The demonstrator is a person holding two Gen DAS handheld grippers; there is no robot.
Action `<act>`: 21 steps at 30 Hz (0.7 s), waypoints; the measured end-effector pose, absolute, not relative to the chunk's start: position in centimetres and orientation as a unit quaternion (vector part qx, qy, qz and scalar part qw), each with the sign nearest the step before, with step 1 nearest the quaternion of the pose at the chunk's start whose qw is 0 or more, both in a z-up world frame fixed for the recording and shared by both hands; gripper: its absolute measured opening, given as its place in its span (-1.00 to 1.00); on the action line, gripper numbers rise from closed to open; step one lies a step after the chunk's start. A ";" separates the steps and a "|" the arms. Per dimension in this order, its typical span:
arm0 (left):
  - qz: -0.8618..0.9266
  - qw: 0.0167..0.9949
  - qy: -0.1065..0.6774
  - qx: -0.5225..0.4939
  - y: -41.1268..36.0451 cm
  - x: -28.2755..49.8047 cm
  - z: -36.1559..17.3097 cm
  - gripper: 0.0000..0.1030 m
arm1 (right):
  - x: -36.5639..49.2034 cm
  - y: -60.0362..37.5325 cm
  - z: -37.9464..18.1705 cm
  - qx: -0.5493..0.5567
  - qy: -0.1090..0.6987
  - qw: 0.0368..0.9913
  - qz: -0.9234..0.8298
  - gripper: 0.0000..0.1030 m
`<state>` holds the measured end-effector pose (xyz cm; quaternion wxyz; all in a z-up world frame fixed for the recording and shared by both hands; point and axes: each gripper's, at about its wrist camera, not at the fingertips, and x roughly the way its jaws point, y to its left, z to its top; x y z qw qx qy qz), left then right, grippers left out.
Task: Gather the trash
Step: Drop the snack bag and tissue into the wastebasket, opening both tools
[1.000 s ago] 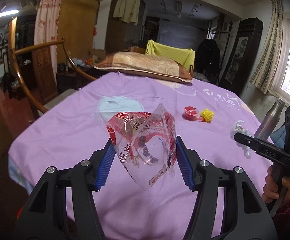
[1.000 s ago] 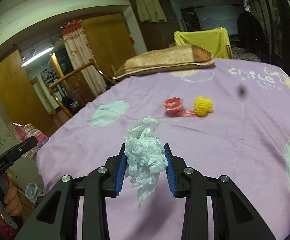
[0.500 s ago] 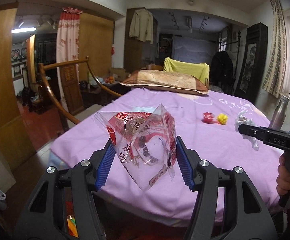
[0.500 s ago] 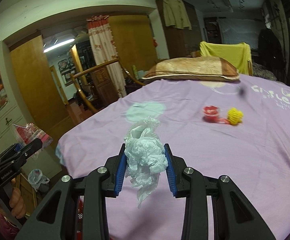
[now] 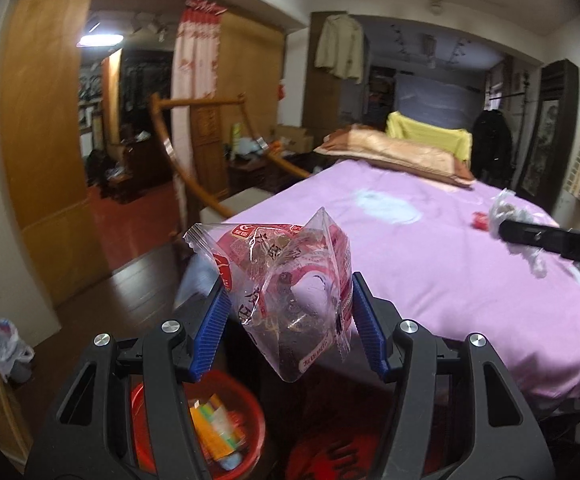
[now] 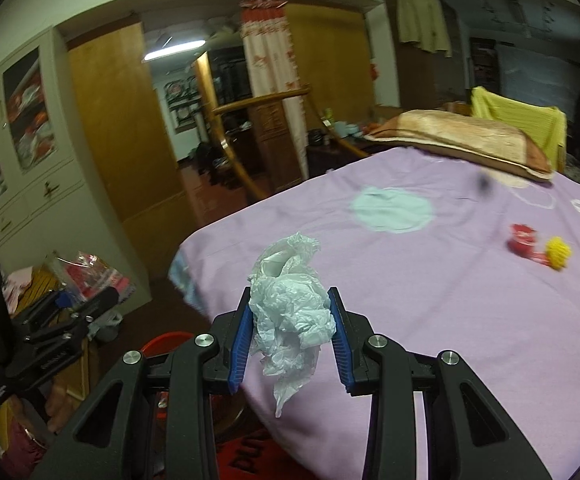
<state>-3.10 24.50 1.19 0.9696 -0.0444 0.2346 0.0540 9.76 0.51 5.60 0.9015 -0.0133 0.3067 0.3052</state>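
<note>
My left gripper (image 5: 286, 316) is shut on a clear snack wrapper with red print (image 5: 290, 280), held in the air off the foot of the bed. A red bin (image 5: 210, 428) with colourful wrappers inside sits on the floor just below it. My right gripper (image 6: 290, 336) is shut on a crumpled white plastic bag (image 6: 290, 312), held over the bed's corner. The red bin's rim (image 6: 166, 340) shows low left of it. The left gripper with the wrapper (image 6: 86, 280) shows at far left in the right wrist view. The right gripper with the white bag (image 5: 510, 216) shows at right in the left wrist view.
The purple bed (image 6: 470, 300) holds a red cup (image 6: 524, 238) and a yellow ball (image 6: 558, 256), and a pillow (image 5: 394, 152) at the head. A curved wooden bed rail (image 5: 194, 184) and wooden wardrobe (image 5: 46, 140) stand left. A small white bag (image 5: 2, 340) lies on the floor.
Both grippers have pulled back from over the bed towards its foot and swung left. The red bin has come into view below the left gripper. Both still hold their trash.
</note>
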 end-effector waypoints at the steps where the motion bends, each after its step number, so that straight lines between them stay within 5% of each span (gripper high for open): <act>1: 0.061 0.967 0.243 -0.049 25.4 -3.3 0.5 0.14 | 9.6 1.2 5.5 -0.017 0.308 0.900 0.309 -0.29; 21: 0.132 0.927 0.339 -0.094 33.9 -2.8 -9.9 0.16 | 8.7 12.8 1.9 -0.088 0.362 0.855 0.361 -0.29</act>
